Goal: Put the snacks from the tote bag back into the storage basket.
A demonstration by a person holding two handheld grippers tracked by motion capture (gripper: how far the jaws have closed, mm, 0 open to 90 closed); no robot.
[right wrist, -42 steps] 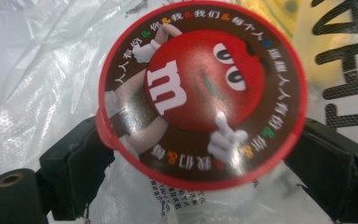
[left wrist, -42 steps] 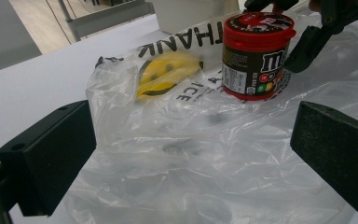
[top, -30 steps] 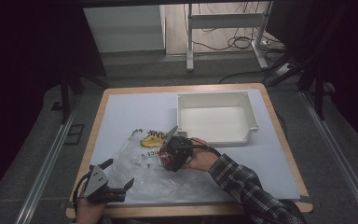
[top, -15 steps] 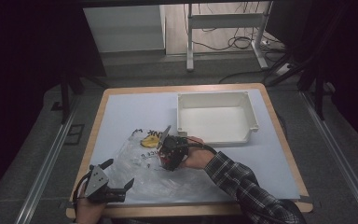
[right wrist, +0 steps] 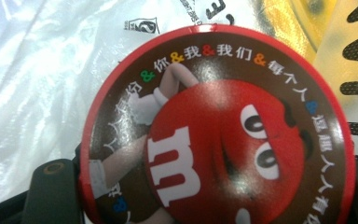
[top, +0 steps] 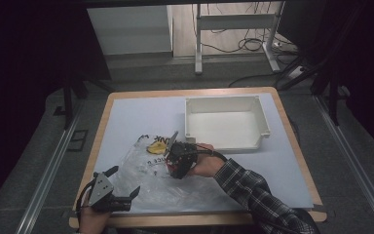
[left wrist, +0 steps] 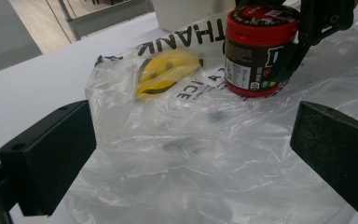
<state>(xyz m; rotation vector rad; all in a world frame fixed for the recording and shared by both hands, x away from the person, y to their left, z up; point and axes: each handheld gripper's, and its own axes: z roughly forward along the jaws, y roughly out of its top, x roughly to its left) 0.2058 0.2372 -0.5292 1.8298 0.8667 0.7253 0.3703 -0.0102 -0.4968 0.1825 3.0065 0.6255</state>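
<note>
A brown candy jar with a red lid (left wrist: 256, 51) stands upright on a clear plastic bag (left wrist: 186, 154) printed with a yellow smiley and black letters. My right gripper (top: 177, 158) is shut on the jar from above, its black fingers (left wrist: 307, 28) against the jar's side. The round lid (right wrist: 219, 126), with its red cartoon candy, sits between the jaws of the right gripper (right wrist: 209, 196), with the bag (right wrist: 37, 70) beneath it. My left gripper (top: 125, 179) is open and low at the table's front left, pointing across the bag (top: 151, 175) at the jar. Nothing lies between the jaws of the left gripper (left wrist: 191, 156) except the bag.
A white rectangular bin (top: 260, 117) stands at the back right of the pale tabletop (top: 126, 117), just behind the right hand. A plaid sleeve (top: 253, 195) reaches in from the bottom right. Dark floor and rails surround the table.
My right gripper and the jar have drifted slightly to the left over the bag. The left gripper has stayed where it was, still open.
</note>
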